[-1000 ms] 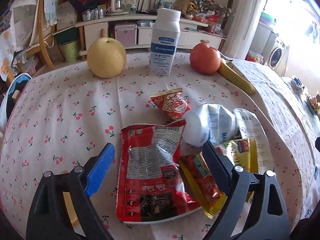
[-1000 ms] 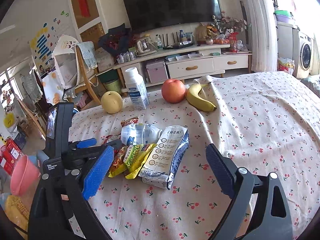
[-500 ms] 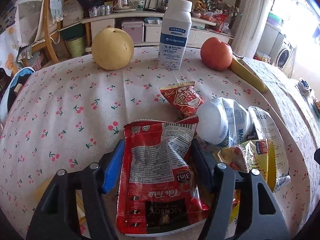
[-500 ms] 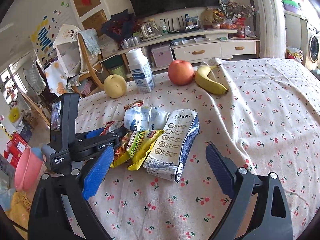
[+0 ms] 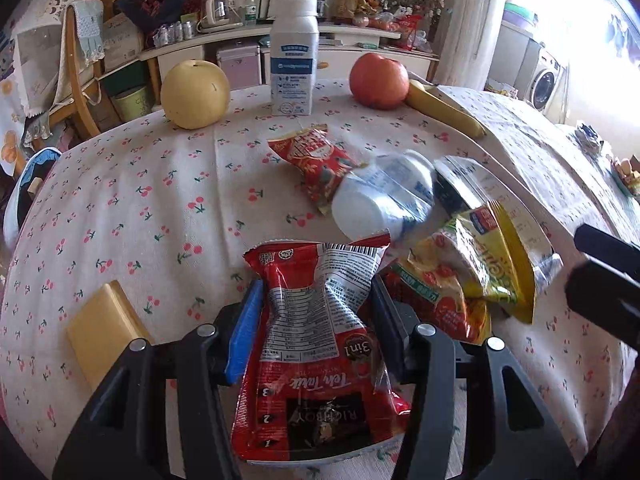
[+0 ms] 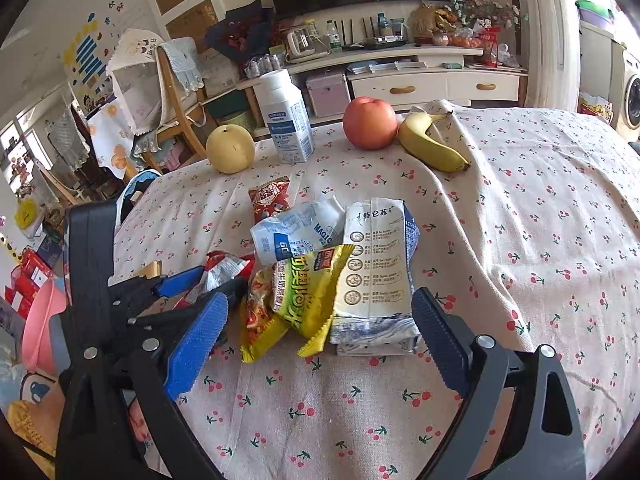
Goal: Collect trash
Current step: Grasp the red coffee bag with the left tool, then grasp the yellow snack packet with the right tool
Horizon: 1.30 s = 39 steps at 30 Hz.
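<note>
My left gripper (image 5: 316,304) is shut on a red tea-mix wrapper (image 5: 316,344), which crumples between the jaws. The same gripper (image 6: 200,284) shows in the right wrist view at the left, with the wrapper (image 6: 224,266) in it. A trash pile lies to its right: a yellow and red snack wrapper (image 6: 304,292), a flattened white and blue carton (image 6: 376,268), a crushed white bottle (image 6: 296,232) and a small red packet (image 6: 268,200). My right gripper (image 6: 320,332) is open and empty just in front of the pile.
A yellow pear (image 6: 230,148), an upright milk bottle (image 6: 286,118), a red apple (image 6: 370,122) and a banana (image 6: 432,148) stand at the far side of the cherry-print tablecloth (image 6: 540,240). A yellow block (image 5: 104,330) lies left of my left gripper. A pink basin (image 6: 42,326) sits below the table's left edge.
My left gripper has moved forward and closed its jaws on the red wrapper, squeezing it. My right gripper has moved closer to the trash pile and stays open.
</note>
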### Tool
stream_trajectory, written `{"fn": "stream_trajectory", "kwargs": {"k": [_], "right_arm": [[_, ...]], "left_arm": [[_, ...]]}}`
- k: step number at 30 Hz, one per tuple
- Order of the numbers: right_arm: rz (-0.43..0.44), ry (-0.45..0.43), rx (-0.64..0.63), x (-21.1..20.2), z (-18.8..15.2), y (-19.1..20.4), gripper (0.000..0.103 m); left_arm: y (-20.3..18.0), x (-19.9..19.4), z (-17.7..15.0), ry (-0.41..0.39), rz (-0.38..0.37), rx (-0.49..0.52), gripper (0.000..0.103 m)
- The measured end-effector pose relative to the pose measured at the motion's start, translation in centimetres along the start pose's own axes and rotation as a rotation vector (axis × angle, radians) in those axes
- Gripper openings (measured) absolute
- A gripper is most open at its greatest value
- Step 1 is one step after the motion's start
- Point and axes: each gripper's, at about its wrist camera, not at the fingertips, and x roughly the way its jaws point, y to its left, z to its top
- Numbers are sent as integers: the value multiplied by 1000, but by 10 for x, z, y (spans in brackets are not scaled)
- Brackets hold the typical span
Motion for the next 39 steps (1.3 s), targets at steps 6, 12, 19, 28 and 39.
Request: {"fn": "stream_trajectory", "kwargs": {"k": [6,12,19,28,39], "right_arm": [[-2,21,0,6,-3,1,92],[19,41,34,9,-8,-2,92],[107,55,128,8,-14,-7,83],[131,121,200,20,-23,-10,68],[124,62,232,36,-19,-9,69]], "left_arm": [[-17,-18,-21,34,-52,40,54],[6,-42,-36,28,-31,-39,53],[59,-75,-46,-75,29,-201,53],[75,-77,-46,-96,9,-267,53],[84,-85,-44,-116,-30,-293,53]]}}
